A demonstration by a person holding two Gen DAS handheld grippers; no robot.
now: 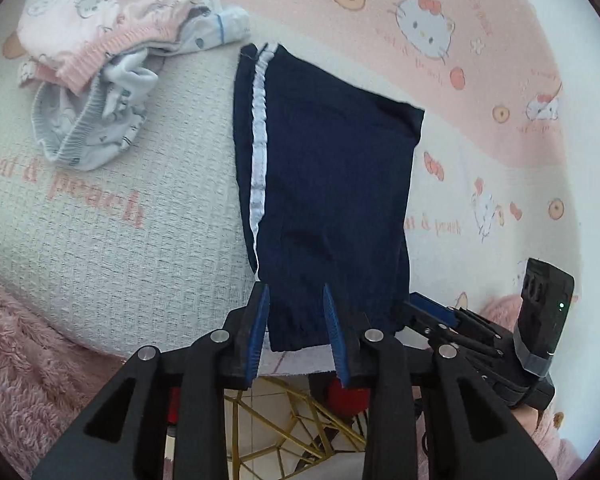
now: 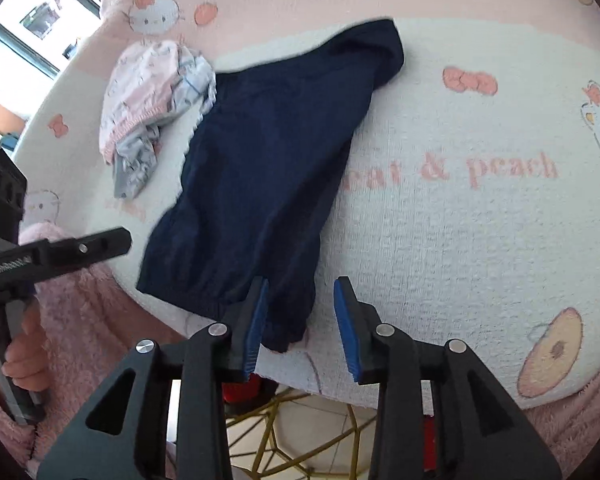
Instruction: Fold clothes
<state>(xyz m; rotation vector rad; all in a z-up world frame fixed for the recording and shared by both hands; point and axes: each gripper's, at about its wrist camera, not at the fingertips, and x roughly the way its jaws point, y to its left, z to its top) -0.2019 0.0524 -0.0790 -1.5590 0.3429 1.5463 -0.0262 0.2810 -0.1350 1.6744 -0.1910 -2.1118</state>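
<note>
Folding so far: navy pants lie folded lengthwise, hem at the towel-covered table near edge
Grippers: left gripper and right gripper both part open, gripping nothing
Left: crosswise fold, plus pile of small clothes at the far edge

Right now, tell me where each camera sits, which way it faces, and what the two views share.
Left wrist: on the left gripper, angled down at the folded navy trousers with a white side stripe; the right gripper shows.
Right wrist: on the right gripper, angled down at the trousers' cuff; the left gripper and hand show.
Shared: trousers, pink-and-grey garment pile, cat-print towel.
</note>
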